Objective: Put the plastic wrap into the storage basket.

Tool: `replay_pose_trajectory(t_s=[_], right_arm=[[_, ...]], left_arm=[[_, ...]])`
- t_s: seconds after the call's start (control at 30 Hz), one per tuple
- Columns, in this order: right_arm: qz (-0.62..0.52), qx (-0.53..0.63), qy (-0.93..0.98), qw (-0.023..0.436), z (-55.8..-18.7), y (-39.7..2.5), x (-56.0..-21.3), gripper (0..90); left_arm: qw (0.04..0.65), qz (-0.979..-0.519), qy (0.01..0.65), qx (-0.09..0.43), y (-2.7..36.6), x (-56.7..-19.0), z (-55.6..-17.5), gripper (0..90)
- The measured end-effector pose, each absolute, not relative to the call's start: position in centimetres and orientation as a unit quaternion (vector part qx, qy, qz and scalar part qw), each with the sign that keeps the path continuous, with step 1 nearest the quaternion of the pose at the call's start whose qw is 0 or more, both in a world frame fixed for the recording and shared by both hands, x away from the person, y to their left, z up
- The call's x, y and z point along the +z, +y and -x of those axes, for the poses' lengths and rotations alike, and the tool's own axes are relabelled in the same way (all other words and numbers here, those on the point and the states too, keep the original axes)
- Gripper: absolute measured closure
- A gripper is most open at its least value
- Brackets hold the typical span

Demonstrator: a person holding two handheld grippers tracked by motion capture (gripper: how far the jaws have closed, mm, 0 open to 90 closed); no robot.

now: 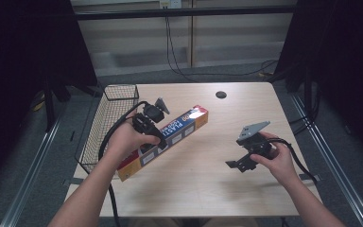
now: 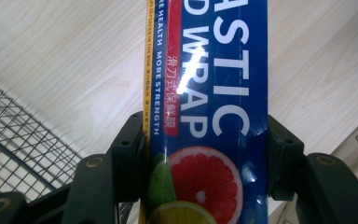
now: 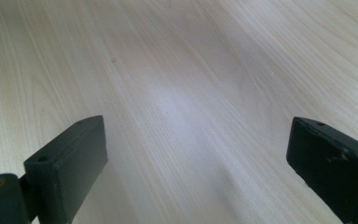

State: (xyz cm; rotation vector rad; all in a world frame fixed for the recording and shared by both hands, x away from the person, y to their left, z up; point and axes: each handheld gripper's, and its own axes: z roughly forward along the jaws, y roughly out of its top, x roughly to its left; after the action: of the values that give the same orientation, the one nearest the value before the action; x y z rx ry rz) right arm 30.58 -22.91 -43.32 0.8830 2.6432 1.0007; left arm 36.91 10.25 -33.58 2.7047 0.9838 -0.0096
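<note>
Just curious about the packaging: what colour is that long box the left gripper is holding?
Mainly deep blue, with white lettering and a yellow edge; the plastic wrap box shows best in the left gripper view.

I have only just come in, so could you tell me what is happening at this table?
A person is working at a wooden table with a hand-held tool in each hand. The left tool is closed on a long blue plastic wrap box, its jaws pressing the box's two long sides. The box lies at an angle beside a wire basket at the table's left edge. The right tool is open, holds nothing and hangs over bare tabletop on the right.
</note>
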Motion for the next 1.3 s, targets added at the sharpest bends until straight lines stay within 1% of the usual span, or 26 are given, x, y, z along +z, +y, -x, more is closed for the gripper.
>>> replay_pose_trajectory(t_s=[0.13, 0.17, 0.37, 0.73, 1.3], right_arm=[[-0.3, 0.336, 0.888, 0.091, -30.5, -22.8, -43.3, 4.5], [-0.3, 0.331, 0.89, 0.096, -30.4, -22.8, -43.3, 4.5], [-0.299, 0.333, 0.889, 0.094, -30.4, -22.7, -43.5, 4.5], [-0.295, 0.329, 0.892, 0.098, -30.5, -22.6, -43.7, 4.4], [-0.291, 0.33, 0.893, 0.098, -30.6, -22.4, -43.8, 4.5]], left_arm=[[0.14, -0.924, 0.356, -0.003, 11.0, -33.4, -37.0, 44.0], [0.136, -0.924, 0.358, 0.002, 11.1, -33.3, -37.0, 44.0], [0.134, -0.915, 0.381, 0.01, 12.2, -33.0, -37.1, 44.0], [0.13, -0.898, 0.42, 0.015, 14.0, -32.9, -37.5, 44.0], [0.138, -0.874, 0.466, 0.021, 16.8, -32.3, -37.7, 44.0]])
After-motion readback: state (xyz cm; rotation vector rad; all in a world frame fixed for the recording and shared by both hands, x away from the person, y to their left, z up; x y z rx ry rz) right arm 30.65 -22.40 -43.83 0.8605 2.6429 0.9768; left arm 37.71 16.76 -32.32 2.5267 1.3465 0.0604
